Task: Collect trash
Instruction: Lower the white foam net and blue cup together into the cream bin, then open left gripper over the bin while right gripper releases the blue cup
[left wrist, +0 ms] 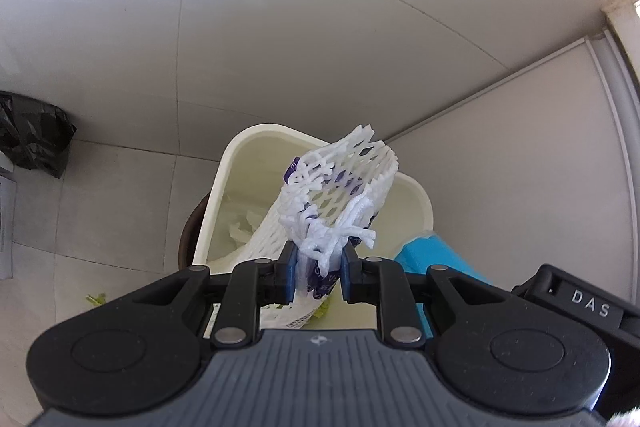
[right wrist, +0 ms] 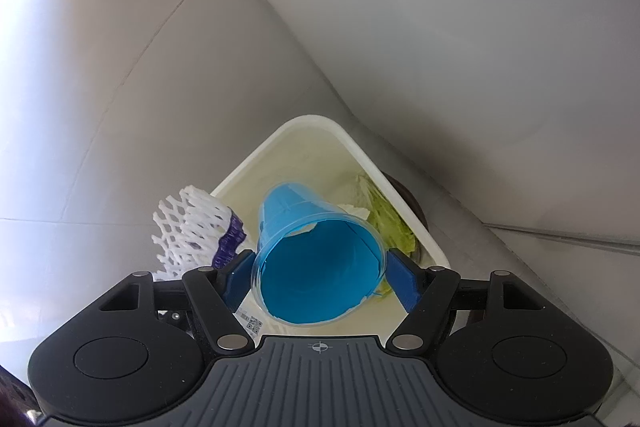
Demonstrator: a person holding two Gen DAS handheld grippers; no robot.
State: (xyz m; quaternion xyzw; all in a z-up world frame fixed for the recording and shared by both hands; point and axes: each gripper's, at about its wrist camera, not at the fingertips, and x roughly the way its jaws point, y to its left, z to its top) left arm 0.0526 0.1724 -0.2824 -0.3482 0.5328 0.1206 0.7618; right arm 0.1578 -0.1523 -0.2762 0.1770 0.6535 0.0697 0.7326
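My left gripper is shut on a white foam net sleeve with a purple label, pinched at its bunched end between the blue pads. The net hangs over a cream plastic bin on the floor. My right gripper is shut on a blue plastic cup, its pads pressed on either side near the rim, the cup's mouth facing the camera. The cup is held above the same bin. The foam net shows to the left of the cup, and the cup shows to the right of the net.
Lettuce leaves and pale scraps lie inside the bin. A black bin bag sits at the left by the wall. A green scrap lies on the tiled floor. Walls meet in a corner just behind the bin.
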